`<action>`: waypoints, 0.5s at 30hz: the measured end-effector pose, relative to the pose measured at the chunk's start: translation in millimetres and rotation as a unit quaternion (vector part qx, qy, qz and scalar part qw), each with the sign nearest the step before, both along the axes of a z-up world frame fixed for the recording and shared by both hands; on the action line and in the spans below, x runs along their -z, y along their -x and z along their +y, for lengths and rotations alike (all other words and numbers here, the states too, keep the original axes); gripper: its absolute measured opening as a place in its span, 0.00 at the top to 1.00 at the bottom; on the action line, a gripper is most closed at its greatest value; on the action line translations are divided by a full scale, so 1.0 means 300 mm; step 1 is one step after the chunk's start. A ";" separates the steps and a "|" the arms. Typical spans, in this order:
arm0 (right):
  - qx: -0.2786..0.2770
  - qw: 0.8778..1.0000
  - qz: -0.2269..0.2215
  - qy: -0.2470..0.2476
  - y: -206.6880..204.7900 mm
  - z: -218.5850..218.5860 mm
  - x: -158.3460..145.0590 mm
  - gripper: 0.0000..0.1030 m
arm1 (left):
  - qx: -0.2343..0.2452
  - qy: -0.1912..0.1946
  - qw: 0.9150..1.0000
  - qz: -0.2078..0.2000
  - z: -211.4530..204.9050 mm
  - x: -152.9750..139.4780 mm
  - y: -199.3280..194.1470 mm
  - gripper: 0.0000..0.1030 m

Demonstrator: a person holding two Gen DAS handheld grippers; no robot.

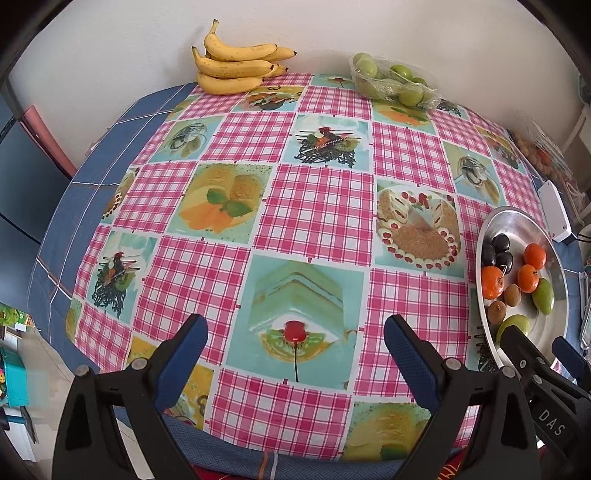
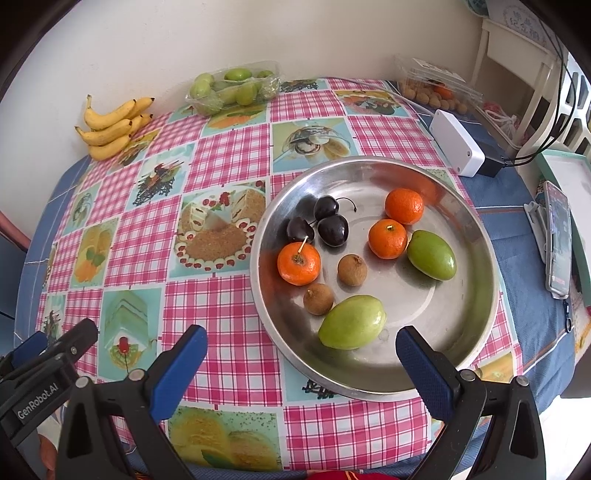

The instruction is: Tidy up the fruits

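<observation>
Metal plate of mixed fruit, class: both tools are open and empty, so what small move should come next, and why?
Probably ease the right tool forward and down around the nearest green fruit in the metal plate. It lies right between that tool's open fingers, nearest of all the fruit, and apart from its neighbours, while the left tool hangs over bare tablecloth.

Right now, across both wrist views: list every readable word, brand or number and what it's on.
"DAS": white letters on the body of the right gripper, in the left wrist view.
"GenRobot.AI": white letters on the body of the left gripper, in the right wrist view.
Framed sign, top right: characters too blurred to read.
Label on the clear fruit box: too small to read.
Phone screen: unreadable.
</observation>
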State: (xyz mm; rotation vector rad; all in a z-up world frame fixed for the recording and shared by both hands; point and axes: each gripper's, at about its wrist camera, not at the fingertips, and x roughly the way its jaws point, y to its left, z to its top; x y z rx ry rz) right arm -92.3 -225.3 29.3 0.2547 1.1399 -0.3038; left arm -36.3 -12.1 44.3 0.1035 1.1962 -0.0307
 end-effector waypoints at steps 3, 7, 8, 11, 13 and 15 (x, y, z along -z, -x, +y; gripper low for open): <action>-0.002 1.000 0.001 0.001 -0.002 0.003 0.001 0.00 | 0.000 0.000 1.000 0.000 0.000 0.000 0.000 0.07; -0.002 1.000 0.001 0.001 -0.003 0.003 0.003 0.00 | 0.000 0.000 1.000 0.000 -0.002 0.001 0.001 0.07; -0.002 1.000 0.001 0.001 -0.003 0.003 0.003 0.00 | 0.000 0.000 1.000 0.000 -0.002 0.001 0.001 0.07; -0.001 1.000 0.001 0.001 -0.003 0.002 0.005 0.00 | -0.001 0.000 1.000 0.000 -0.003 0.001 0.001 0.07; -0.001 1.000 0.001 0.001 -0.003 0.001 0.005 0.00 | -0.001 -0.001 1.000 0.000 -0.003 0.001 0.001 0.07; -0.001 1.000 0.001 0.001 -0.003 0.001 0.006 0.00 | 0.000 -0.001 1.000 0.000 -0.003 0.001 0.001 0.07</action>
